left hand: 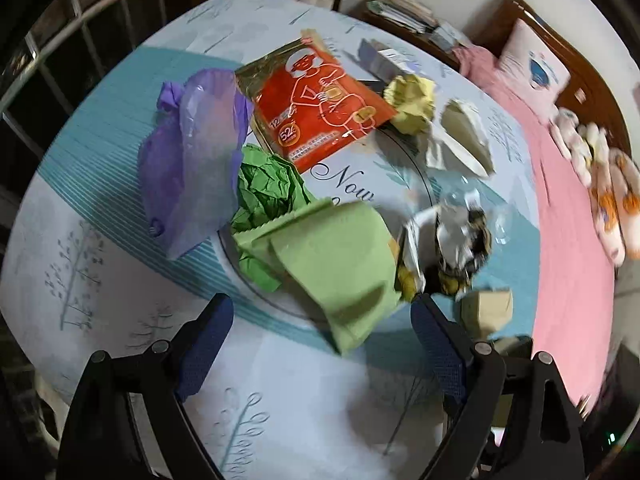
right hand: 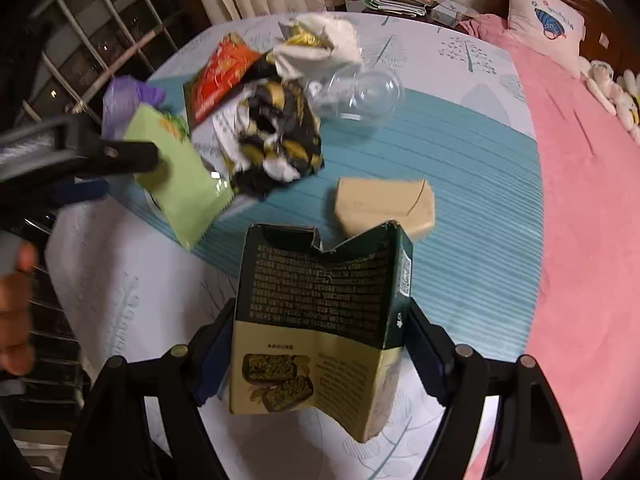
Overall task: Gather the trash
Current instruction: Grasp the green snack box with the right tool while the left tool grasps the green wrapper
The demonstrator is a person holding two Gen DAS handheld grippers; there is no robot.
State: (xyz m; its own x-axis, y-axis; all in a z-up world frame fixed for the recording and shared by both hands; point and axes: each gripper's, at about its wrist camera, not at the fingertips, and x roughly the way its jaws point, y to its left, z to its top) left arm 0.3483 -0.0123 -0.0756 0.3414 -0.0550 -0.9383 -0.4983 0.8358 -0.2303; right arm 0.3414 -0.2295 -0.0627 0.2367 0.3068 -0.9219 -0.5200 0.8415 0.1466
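Dark-green cardboard, a torn snack box [right hand: 320, 320], sits between the blue pads of the right tool [right hand: 320, 344]; both pads touch its sides, so the tool grips it, jaws wide, above the bed's tree-print cover [right hand: 460, 168]. Just beyond lies a tan box [right hand: 384, 204], then a crumpled black-and-yellow wrapper [right hand: 276, 136] and a clear plastic shell [right hand: 360, 96]. The left tool [left hand: 320, 320] hangs with its jaws wide and nothing held, a pale green packet [left hand: 340, 256] lying beneath and between its pads. Past that are crumpled green paper [left hand: 268, 196], a purple plastic bag [left hand: 192, 152], a red packet [left hand: 320, 108], a yellow paper ball [left hand: 412, 104] and a pink blanket [left hand: 568, 208] at the right.
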